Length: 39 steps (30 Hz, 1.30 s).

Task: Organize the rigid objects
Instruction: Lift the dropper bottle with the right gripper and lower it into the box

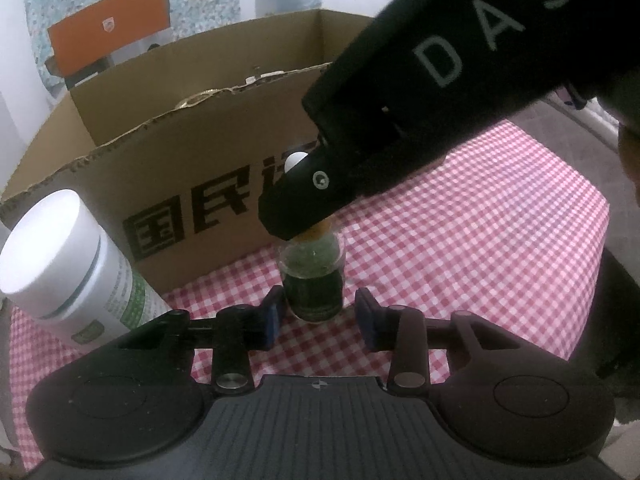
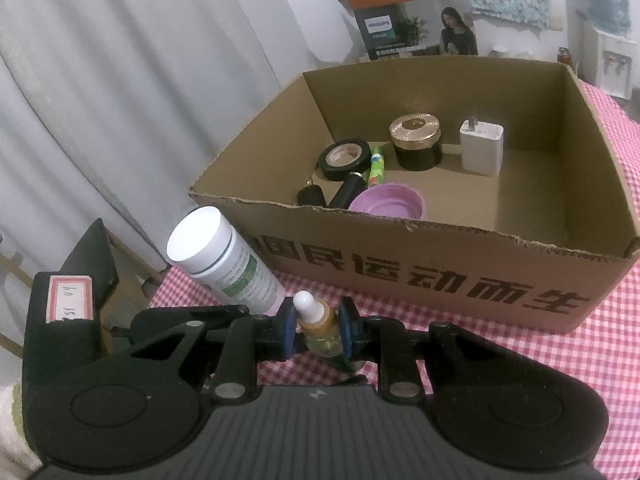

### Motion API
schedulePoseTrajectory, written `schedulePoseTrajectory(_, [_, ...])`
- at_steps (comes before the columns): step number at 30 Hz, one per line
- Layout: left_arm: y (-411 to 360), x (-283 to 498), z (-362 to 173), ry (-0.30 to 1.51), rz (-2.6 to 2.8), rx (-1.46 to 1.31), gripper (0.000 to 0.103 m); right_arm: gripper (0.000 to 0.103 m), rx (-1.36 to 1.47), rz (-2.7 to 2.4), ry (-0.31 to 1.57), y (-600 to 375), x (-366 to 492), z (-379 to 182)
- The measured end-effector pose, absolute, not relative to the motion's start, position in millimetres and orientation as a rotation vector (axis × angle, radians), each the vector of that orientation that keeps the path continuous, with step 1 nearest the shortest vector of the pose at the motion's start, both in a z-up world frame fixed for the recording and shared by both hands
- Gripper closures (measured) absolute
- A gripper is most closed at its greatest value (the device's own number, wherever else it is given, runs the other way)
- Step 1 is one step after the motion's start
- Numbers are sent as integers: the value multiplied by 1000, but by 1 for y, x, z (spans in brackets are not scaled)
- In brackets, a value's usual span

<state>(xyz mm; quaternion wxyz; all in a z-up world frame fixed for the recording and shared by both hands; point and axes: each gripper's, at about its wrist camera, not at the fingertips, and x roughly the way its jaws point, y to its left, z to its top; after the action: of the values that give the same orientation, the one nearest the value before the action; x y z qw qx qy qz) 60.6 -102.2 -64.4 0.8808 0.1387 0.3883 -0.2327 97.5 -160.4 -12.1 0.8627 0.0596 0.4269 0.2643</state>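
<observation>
Two hand-held grippers on one dropper bottle (image 2: 320, 330), which stands upright on the checked tabletop (image 1: 480, 240), just in front of the cardboard box (image 2: 440, 276). Our right hand-held gripper (image 2: 316, 330) is clamped on the bottle's neck, pads (image 2: 286, 330) pressing both sides. Our left hand-held gripper (image 1: 318, 316) brackets the bottle's lower body; left pad looks touching, right pad (image 1: 366, 316) shows a gap, so no grip. White canister (image 2: 224, 264) leans just left of the bottle, beside the box front. Inside the box: tape roll (image 2: 345, 159), gold-lidded jar (image 2: 416, 141), white charger (image 2: 481, 148), purple lid (image 2: 388, 202).
</observation>
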Motion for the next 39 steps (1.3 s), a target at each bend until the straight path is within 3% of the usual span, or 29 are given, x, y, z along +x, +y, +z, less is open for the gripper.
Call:
schedulePoseTrajectory(25, [-102, 64, -58, 807, -471, 261, 72, 81, 130, 538, 867, -164, 94, -8])
schedulePoseTrajectory(39, [-104, 43, 42, 645, -456, 221, 72, 81, 67, 607, 643, -176, 62, 84])
